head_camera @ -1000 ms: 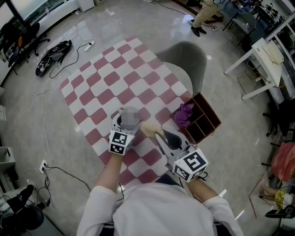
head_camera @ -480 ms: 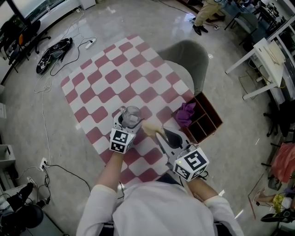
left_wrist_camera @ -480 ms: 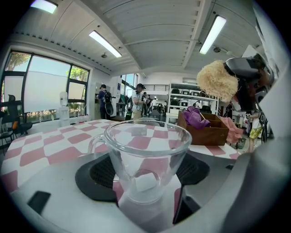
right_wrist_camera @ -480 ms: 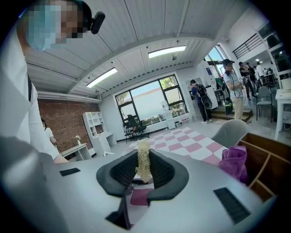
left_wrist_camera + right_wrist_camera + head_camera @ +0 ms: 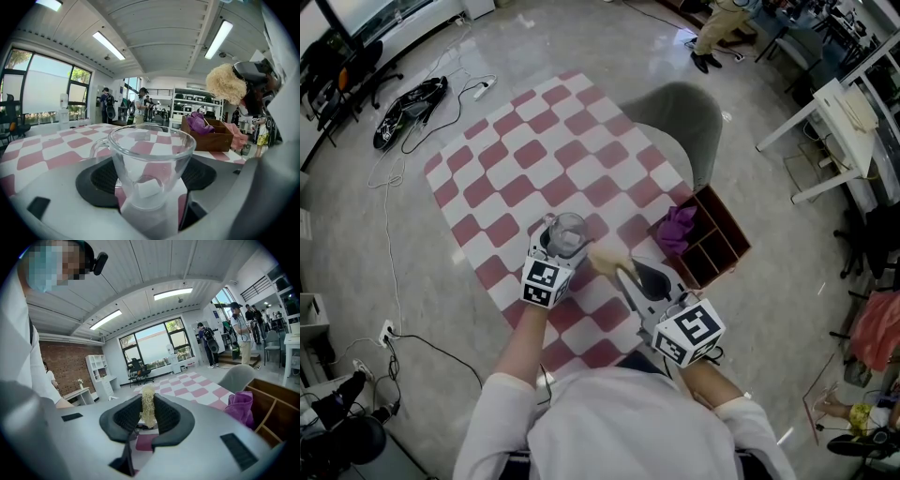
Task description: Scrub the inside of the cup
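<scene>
A clear glass cup with a handle is held upright above the checkered table by my left gripper, which is shut on its lower body. My right gripper is shut on a pale yellow fibrous scrubber. The scrubber sits just right of the cup, outside it; in the left gripper view the scrubber shows above and right of the rim. The cup's inside looks empty.
A red-and-white checkered table lies below both grippers. A brown wooden divided box with a purple cloth stands at its right edge. A grey chair is behind the table. Cables lie on the floor at left.
The cup and both grippers have stayed almost still; the scrubber stays beside the cup.
</scene>
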### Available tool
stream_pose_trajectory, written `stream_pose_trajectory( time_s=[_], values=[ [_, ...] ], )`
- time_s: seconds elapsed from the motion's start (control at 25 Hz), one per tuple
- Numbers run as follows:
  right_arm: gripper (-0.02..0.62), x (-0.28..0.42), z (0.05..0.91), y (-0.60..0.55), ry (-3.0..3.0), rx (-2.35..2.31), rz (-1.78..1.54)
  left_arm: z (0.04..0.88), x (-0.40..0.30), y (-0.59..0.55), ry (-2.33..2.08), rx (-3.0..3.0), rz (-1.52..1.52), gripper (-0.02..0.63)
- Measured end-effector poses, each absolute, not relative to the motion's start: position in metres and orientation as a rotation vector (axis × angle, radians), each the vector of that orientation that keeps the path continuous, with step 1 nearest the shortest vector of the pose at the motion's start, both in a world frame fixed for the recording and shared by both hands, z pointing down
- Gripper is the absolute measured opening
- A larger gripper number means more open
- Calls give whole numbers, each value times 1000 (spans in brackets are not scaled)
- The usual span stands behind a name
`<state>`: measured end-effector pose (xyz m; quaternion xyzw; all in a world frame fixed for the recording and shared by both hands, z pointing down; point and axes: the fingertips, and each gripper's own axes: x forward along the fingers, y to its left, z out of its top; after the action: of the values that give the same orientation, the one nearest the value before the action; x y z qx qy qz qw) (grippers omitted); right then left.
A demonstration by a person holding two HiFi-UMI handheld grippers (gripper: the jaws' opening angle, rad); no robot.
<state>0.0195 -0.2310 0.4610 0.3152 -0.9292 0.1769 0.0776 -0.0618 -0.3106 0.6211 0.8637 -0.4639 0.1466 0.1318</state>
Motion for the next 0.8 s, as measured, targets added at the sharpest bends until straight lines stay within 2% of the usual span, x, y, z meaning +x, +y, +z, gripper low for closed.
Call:
stream_pose_trajectory(
  time_s=[0.8],
  values=[
    [86, 25, 456, -212, -2780, 1021, 519, 618, -78, -268, -1323, 2502, 531, 373]
  ],
)
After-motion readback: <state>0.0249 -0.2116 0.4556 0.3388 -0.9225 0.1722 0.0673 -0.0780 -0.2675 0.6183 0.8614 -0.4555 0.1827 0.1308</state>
